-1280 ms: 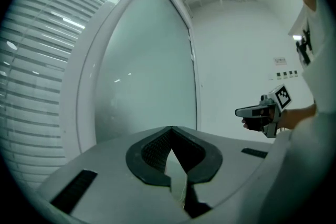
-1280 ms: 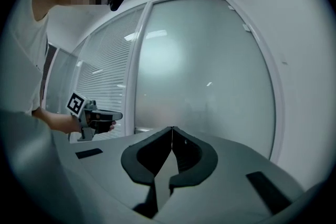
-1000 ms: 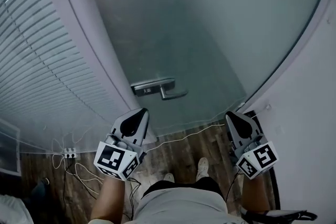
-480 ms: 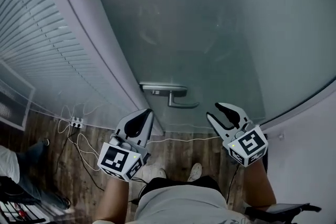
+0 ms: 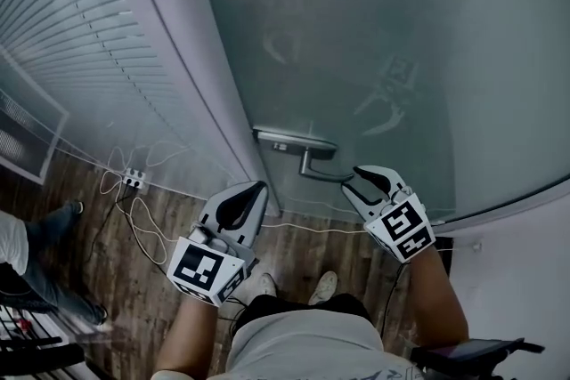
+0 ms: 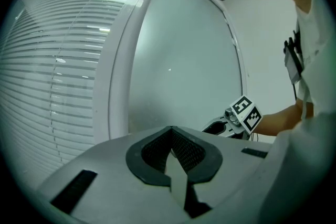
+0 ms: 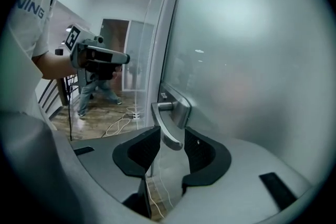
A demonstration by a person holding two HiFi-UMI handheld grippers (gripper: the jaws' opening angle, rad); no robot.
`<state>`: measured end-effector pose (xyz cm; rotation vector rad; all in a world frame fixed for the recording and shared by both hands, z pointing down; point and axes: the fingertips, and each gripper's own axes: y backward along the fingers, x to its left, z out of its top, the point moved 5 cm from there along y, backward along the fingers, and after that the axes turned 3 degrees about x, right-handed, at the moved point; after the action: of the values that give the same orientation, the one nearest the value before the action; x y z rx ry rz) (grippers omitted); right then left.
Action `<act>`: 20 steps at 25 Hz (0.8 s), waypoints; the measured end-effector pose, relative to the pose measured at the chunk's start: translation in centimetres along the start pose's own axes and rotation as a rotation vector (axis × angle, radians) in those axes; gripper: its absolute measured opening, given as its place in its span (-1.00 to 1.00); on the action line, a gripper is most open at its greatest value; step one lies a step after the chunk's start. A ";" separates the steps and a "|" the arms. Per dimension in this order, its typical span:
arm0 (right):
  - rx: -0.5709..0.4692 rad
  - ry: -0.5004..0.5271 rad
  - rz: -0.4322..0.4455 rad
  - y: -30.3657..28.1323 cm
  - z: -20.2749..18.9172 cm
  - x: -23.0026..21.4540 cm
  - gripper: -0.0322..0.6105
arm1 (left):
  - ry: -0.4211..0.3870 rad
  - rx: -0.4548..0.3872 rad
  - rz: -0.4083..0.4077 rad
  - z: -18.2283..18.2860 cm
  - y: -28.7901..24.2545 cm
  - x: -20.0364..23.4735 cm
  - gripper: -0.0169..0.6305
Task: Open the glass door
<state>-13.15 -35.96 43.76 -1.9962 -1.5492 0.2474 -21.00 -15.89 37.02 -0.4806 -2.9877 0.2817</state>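
Left gripper [image 6: 171, 150]: jaws stood together, nothing between them. Frosted glass door [image 6: 178, 60] lay ahead, white frame [image 6: 118, 76] at its left, slatted blinds [image 6: 52, 76] beyond.

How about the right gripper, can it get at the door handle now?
Probably yes. The right gripper has just been opening its jaws, and they stand apart with the end of the handle between them, the pads not pressing on it. Nothing blocks the way.

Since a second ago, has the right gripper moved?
Yes. The right gripper has come left to the door handle; its jaws have just been opening and now straddle the lever's tip.
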 end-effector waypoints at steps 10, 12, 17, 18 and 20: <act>0.072 0.033 -0.010 -0.5 -0.6 1.3 -0.51 | 0.007 0.012 -0.030 -0.4 0.7 0.1 -0.95; 0.074 0.020 -0.003 -0.7 -0.5 1.2 -0.52 | 0.010 0.012 -0.030 -0.6 0.7 0.4 -0.95; 0.086 -0.011 0.000 -1.7 -1.4 1.3 -0.52 | 0.014 0.014 -0.028 -1.1 1.0 0.5 -0.95; 0.087 -0.018 -0.002 -2.0 -1.6 1.3 -0.52 | 0.017 0.014 -0.026 -1.1 1.1 0.5 -0.95; 0.081 -0.032 -0.017 -2.4 -1.8 1.2 -0.51 | 0.024 0.013 -0.022 -1.3 1.3 0.8 -0.95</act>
<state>-13.88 -35.11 46.85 -1.9246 -1.5500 0.3314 -21.16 -14.27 38.07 -0.4465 -2.9641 0.2914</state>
